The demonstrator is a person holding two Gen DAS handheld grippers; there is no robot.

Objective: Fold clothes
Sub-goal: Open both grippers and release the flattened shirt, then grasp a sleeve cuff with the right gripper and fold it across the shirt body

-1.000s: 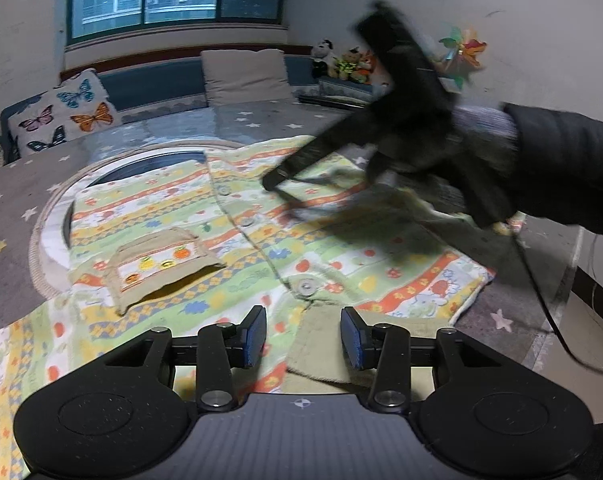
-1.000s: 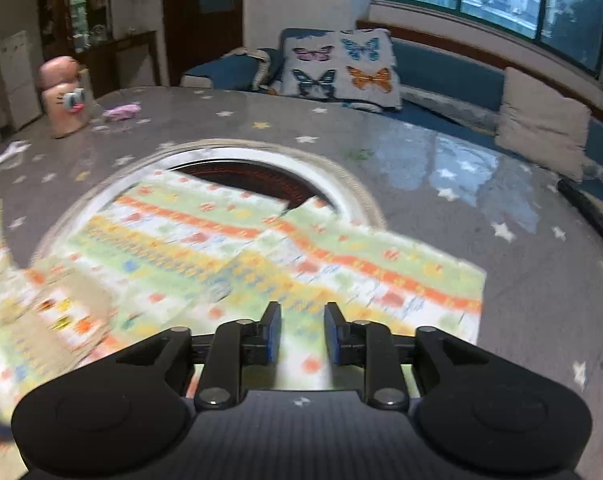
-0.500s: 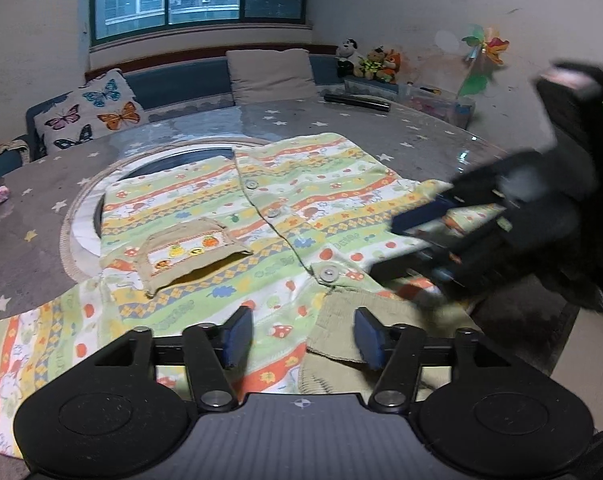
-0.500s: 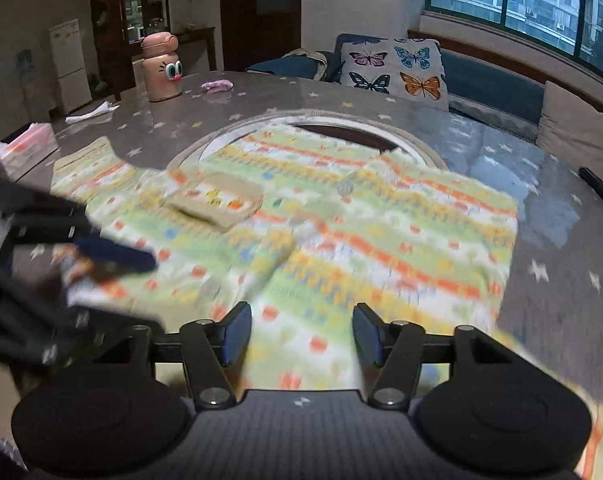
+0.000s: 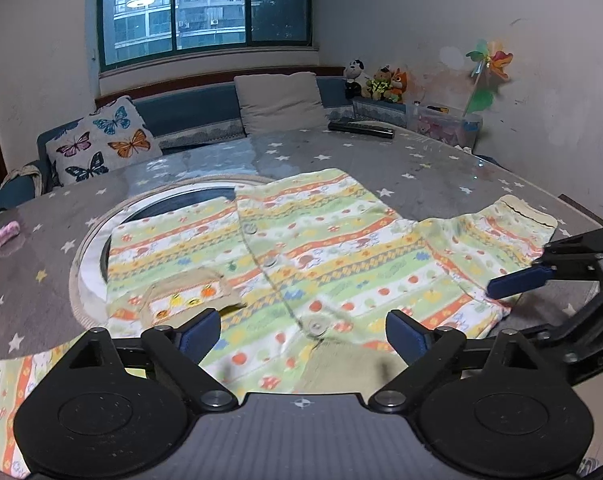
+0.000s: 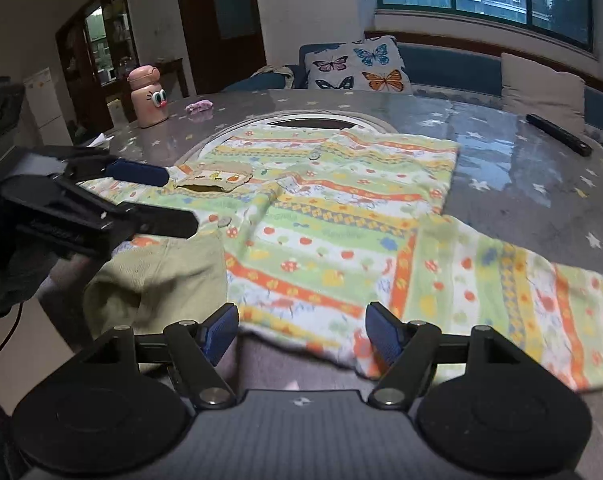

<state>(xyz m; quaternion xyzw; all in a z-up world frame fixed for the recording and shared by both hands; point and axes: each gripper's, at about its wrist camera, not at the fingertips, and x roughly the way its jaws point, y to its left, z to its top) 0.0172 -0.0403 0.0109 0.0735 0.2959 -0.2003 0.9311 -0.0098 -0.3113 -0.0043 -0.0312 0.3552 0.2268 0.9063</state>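
The big round grey table with a star-patterned glossy top fills both views, and spread flat across it lies the child's button-front shirt in green, orange and yellow stripes with small fruit prints, front up, its collar end toward the near edge and its hem reaching over the pale ring set in the table's centre. One sleeve runs out to the right in the left wrist view, its cream cuff near the table edge; the other trails off the lower left. A beige chest pocket sits left of the button line, slightly lifted at its top edge. The left gripper hangs just above the olive collar, jaws spread wide with nothing between them. The right gripper hovers low by the near shoulder where the right sleeve begins, jaws likewise wide apart and empty; in the left wrist view it shows at the right margin beside the sleeve. Farther back, a long black remote-like bar lies near the far edge, a peach cartoon-faced bottle stands upright, and a small pink crumpled scrap rests just beside it.
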